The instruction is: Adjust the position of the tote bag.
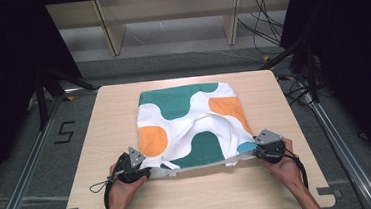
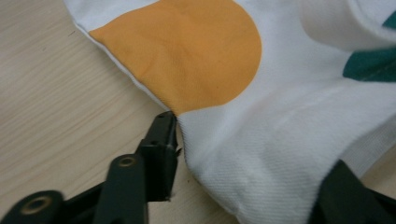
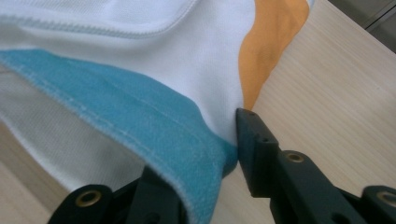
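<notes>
White cloth bag with green and orange blobs [image 1: 190,121] flat on pale wooden surface [image 1: 109,120]. Left claw [image 1: 146,172] pinches near corner (orange spot beside). Right claw [image 1: 255,152] pinches blue-edged corner.

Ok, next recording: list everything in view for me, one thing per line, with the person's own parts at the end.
White fabric bag with green, orange and blue patches: one, lying flat mid-table, near edge lifted slightly.
Light wooden table: one, centre of the high view.
Pale wooden shelf frame: one, on the floor beyond the table.
Black cables: several, on the floor at far right.
Left tongs: black, closed on the bag's near left corner.
Right tongs: black, closed on its near right corner.
Hands: two, holding the tongs.
</notes>
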The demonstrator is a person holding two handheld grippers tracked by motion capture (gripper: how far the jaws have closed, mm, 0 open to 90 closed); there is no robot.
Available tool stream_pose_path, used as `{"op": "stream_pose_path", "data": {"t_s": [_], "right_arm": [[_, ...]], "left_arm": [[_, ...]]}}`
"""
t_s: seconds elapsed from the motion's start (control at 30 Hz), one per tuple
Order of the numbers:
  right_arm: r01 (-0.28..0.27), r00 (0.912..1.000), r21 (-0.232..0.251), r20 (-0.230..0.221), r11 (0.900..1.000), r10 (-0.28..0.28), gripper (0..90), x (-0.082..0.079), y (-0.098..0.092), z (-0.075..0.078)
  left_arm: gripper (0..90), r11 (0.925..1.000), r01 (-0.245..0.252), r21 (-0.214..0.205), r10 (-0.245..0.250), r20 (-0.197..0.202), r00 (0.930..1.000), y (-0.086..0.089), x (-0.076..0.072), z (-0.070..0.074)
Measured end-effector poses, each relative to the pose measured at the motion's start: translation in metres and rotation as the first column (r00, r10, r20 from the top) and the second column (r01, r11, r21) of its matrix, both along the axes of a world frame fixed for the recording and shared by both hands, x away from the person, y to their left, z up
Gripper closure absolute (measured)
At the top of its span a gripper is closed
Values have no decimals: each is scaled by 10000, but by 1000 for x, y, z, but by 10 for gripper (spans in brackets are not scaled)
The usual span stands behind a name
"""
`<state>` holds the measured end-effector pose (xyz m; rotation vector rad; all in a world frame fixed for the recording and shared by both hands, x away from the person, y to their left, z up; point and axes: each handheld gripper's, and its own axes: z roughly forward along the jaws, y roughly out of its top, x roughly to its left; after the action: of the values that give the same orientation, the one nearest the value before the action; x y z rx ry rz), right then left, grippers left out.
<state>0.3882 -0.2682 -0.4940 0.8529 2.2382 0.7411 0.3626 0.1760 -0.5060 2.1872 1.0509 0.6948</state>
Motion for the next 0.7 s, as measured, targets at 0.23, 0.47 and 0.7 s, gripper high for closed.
{"op": "stream_pose_path", "data": {"t_s": [0.23, 0.47, 0.7], "right_arm": [[24, 10000, 96, -77, 10000, -23, 759, -14, 0, 5], [-259, 9994, 584, -194, 9980, 271, 766, -57, -12, 13], [74, 10000, 986, 32, 9951, -77, 608, -57, -7, 12]], "left_arm": [[732, 9987, 505, -98, -501, 449, 9977, -2, -8, 2], [676, 9952, 981, -15, -980, 195, 9950, -3, -23, 6], [404, 9990, 49, 443, -52, 59, 10000, -18, -12, -4]]}}
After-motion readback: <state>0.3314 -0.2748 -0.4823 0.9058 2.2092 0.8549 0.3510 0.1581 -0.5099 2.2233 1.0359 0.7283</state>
